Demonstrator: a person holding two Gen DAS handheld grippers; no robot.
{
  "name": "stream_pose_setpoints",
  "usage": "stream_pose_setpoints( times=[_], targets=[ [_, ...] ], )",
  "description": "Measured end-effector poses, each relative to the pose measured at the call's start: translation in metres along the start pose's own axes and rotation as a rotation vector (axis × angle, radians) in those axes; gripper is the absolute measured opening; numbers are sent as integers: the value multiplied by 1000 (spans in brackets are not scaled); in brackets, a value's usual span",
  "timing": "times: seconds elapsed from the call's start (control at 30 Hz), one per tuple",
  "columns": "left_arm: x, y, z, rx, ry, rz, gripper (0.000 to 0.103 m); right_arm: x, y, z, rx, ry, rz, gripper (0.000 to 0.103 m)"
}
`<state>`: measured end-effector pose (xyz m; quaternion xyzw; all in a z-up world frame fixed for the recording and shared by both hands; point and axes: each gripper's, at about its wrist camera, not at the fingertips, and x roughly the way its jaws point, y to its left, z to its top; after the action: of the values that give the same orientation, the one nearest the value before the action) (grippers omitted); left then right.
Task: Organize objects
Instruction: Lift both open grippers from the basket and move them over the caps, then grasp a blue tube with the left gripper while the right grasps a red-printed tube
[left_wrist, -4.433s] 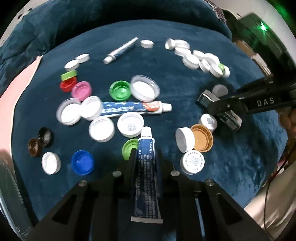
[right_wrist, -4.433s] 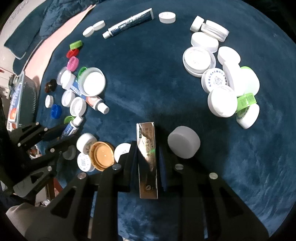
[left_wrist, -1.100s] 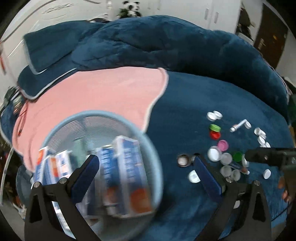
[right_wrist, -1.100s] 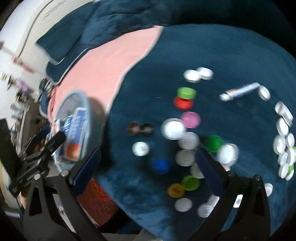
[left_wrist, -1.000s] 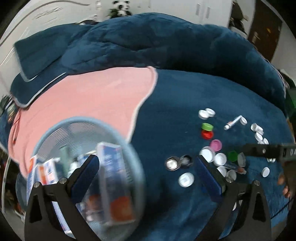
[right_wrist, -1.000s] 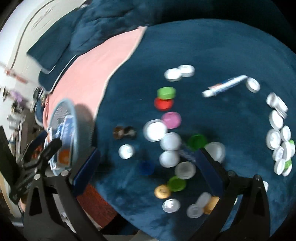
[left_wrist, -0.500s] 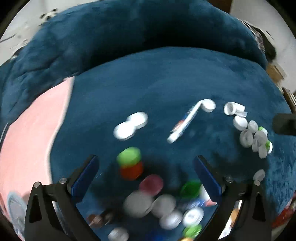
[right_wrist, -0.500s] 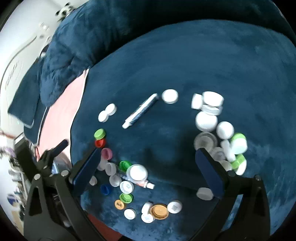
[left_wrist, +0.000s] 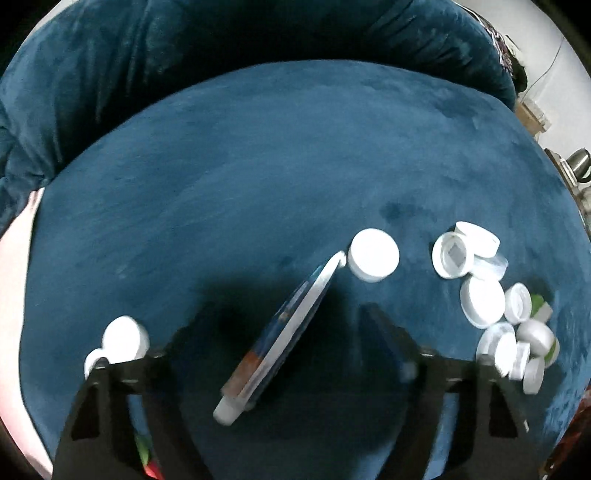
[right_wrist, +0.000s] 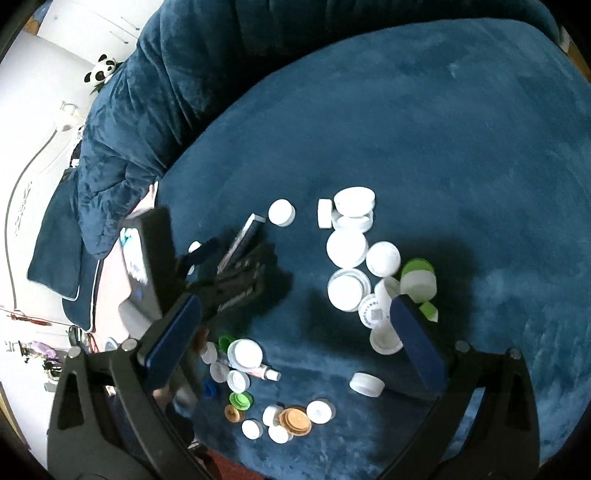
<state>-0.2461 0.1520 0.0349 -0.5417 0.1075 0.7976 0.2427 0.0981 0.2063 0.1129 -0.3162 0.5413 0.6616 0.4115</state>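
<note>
A blue-and-white tube (left_wrist: 284, 325) lies slantwise on the blue plush cloth (left_wrist: 258, 166), its white cap toward me. My left gripper (left_wrist: 277, 321) is low over it with a finger on either side. Its jaws are closing, with a gap still showing between the pads and the tube. The right wrist view shows the left gripper (right_wrist: 236, 254) over the same tube (right_wrist: 242, 238). My right gripper (right_wrist: 295, 301) hangs open and empty above the cloth, beside a cluster of white lids (right_wrist: 351, 247).
A white cap (left_wrist: 375, 258) touches the tube's far end. Two white caps (left_wrist: 122, 339) lie by the left finger. Several coloured and white caps, a second tube (right_wrist: 258, 371) and an orange lid (right_wrist: 295, 421) sit near the cloth's front edge. A pink cloth (left_wrist: 14, 295) lies at the left.
Both views swung away from the basket of boxes back over the blue cloth. My left gripper came down around the tube and its jaws narrowed. My right gripper stayed open.
</note>
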Motion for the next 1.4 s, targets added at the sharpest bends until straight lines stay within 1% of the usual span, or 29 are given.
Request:
stream_pose_setpoints(
  times=[0.03, 0.07, 0.1, 0.13, 0.17, 0.3, 0.37, 0.47, 0.57, 0.6, 0.63, 0.7, 0.73, 0.77, 0.83, 0.93, 1.0, 1.03, 1.1, 1.17, 1.23, 1.33, 1.4],
  targets=[
    [4, 0, 2, 3, 5, -15, 35, -1, -2, -2, 2, 2, -3, 103],
    [6, 0, 2, 9, 6, -16, 28, -1, -4, -3, 2, 3, -4, 103],
    [5, 0, 2, 11, 1, -13, 26, -2, -7, -5, 4, 6, -9, 103],
    [3, 2, 1, 7, -4, -10, 22, -2, -10, -7, 7, 11, -15, 103],
    [0, 4, -1, 0, -7, -3, 20, -2, -12, -8, 9, 13, -17, 103],
    [-25, 15, -18, -60, -36, -9, 19, 4, -15, -18, -13, 24, -53, 103],
    [-43, 22, -30, -96, -59, -5, 19, 14, -7, -23, -61, 47, -63, 103],
    [-75, 39, -52, -165, -81, -7, 18, 38, 20, -33, -194, 98, -42, 103],
    [-99, 50, -75, -200, -73, 9, 18, 68, 58, -54, -387, 186, 14, 103],
    [-106, 55, -86, -224, -64, 15, 18, 81, 69, -64, -442, 236, 35, 103],
    [-109, 59, -91, -234, -56, 17, 18, 91, 74, -71, -466, 280, 65, 103],
    [-119, 67, -108, -272, -49, 29, 18, 113, 78, -86, -469, 384, 136, 102],
    [-122, 71, -116, -284, -45, 38, 18, 121, 79, -91, -471, 411, 139, 102],
    [-125, 74, -123, -296, -41, 47, 18, 125, 79, -94, -488, 410, 121, 102],
    [-131, 78, -134, -321, -38, 40, 18, 130, 79, -99, -556, 364, 38, 102],
    [-143, 83, -154, -347, -27, 27, 18, 138, 79, -105, -605, 356, 23, 103],
    [-146, 84, -165, -367, -10, 6, 18, 142, 79, -108, -626, 350, 5, 102],
    [-146, 83, -170, -369, 2, -6, 18, 143, 80, -109, -632, 348, -8, 100],
    [-145, 78, -181, -358, 20, -15, 18, 139, 83, -113, -673, 338, -50, 83],
    [-140, 75, -191, -352, 36, -25, 18, 131, 81, -115, -713, 340, -76, 33],
    [-134, 75, -198, -360, 40, -29, 19, 127, 74, -114, -693, 365, -55, 27],
    [-127, 79, -202, -392, 36, -48, 20, 123, 74, -116, -697, 365, -53, 27],
    [-123, 82, -202, -405, 24, -57, 20, 124, 79, -117, -708, 354, -59, 29]
  ],
)
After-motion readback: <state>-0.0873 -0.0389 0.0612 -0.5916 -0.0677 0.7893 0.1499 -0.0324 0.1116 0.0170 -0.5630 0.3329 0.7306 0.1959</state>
